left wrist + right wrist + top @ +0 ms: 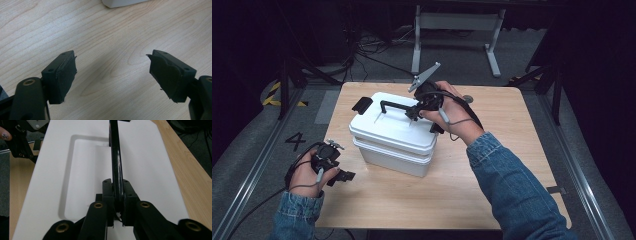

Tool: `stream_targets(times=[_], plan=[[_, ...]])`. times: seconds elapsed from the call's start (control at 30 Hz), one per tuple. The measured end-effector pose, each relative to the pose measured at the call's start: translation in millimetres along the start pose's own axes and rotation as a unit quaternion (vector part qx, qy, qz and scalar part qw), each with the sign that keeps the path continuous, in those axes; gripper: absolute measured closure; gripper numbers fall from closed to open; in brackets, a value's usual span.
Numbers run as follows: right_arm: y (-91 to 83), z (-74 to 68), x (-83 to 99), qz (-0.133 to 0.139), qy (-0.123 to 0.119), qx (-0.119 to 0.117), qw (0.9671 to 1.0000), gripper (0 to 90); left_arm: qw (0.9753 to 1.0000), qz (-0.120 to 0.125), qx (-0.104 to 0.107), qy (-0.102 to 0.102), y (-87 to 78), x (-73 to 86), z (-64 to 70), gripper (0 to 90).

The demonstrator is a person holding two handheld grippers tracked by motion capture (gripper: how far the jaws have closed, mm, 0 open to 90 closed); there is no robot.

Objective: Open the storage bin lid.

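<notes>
Right gripper (117,202): clamped on the black handle (115,157) of the white box (392,132).
Left gripper (112,75): jaws wide, holding nothing, over the table (105,32).

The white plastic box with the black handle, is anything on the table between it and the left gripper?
Nothing visible. The left gripper hovers open over bare wooden table, with the white plastic box just beyond it. The right gripper is shut on the box's black handle.
</notes>
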State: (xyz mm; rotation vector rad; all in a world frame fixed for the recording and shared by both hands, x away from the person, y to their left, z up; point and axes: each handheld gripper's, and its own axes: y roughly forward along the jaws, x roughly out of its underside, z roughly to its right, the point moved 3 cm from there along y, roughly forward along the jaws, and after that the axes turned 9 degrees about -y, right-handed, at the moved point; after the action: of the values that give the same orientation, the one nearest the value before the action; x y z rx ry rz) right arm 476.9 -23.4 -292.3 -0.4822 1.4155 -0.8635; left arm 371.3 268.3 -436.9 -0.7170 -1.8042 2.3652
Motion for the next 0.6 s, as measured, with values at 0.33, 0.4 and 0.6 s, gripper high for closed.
stream_targets(times=[0.33,0.4,0.6], plan=[[-19.0,-1.5,-2.4,0.016,-0.002,0.008,0.9998,85.0,1.0000,-0.001,0.001,0.000,0.0,0.2,-0.7,21.9],[-24.2,-1.8,-0.8,0.018,-0.001,0.008,0.9998,85.0,1.0000,-0.001,0.001,-0.002,-0.2,0.4,-0.8,21.9],[-42.6,-0.5,8.1,0.025,0.003,0.015,0.9996,85.0,1.0000,-0.002,-0.001,-0.001,0.4,-0.1,-1.1,21.9]])
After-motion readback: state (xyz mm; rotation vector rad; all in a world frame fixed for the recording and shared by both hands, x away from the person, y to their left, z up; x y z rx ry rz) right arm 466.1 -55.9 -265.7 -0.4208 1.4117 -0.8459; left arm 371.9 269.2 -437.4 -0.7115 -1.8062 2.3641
